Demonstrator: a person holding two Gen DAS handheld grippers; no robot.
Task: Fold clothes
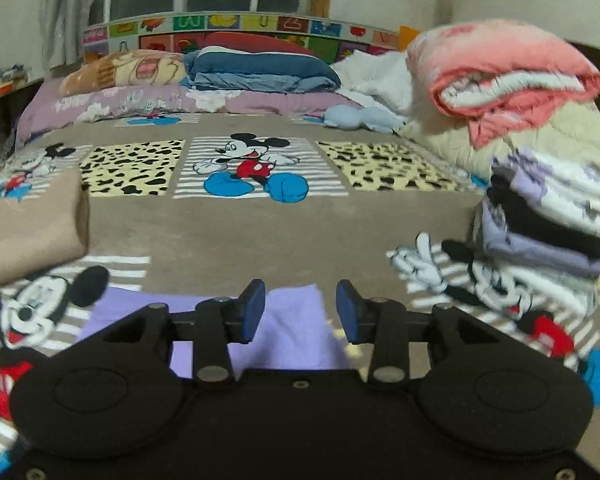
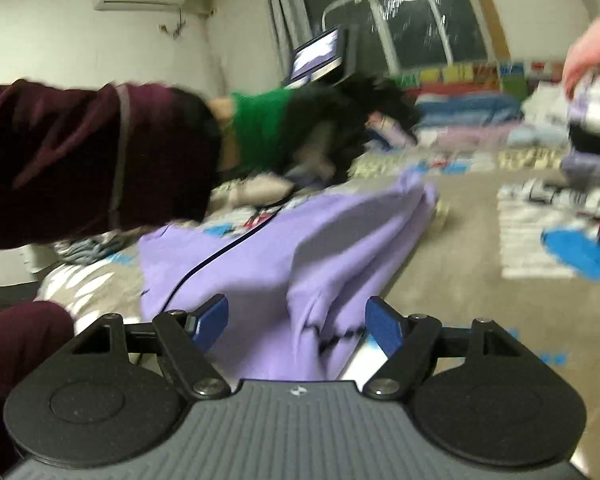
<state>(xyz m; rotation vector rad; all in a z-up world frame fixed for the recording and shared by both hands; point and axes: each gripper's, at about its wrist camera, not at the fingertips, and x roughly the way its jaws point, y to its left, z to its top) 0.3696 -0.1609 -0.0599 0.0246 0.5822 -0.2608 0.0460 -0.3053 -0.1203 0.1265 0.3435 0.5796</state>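
**Lilac garment going limp on the cartoon bedspread as both tongs stand clear**

Lilac cloth, a soft knit garment (image 2: 284, 248), is lying half-gathered on the mouse-print bedspread (image 1: 236, 232), one end bunching into a raised ridge and the other spreading flat beneath the right gripper (image 2: 296, 326). Its jaws are standing wide with the fabric passing below and between them, the pads pressing on nothing. Seen from the left wrist, the left gripper (image 1: 301, 312) is hovering over a lilac corner (image 1: 296, 320), its jaws parted narrowly and gripping nothing.

Judging by the drape, the garment is looking light, floppy and easy to crease; it is likely to sag from any single pinch, so two holds along a hem or at matching corners seem the sensible places. A thin dark cord (image 2: 220, 252) is trailing across it. The person's maroon sleeve (image 2: 80, 160) is reaching across the bed at left. Folded stacks (image 1: 556, 220) are waiting near the right edge, a beige one (image 1: 28, 224) at left.
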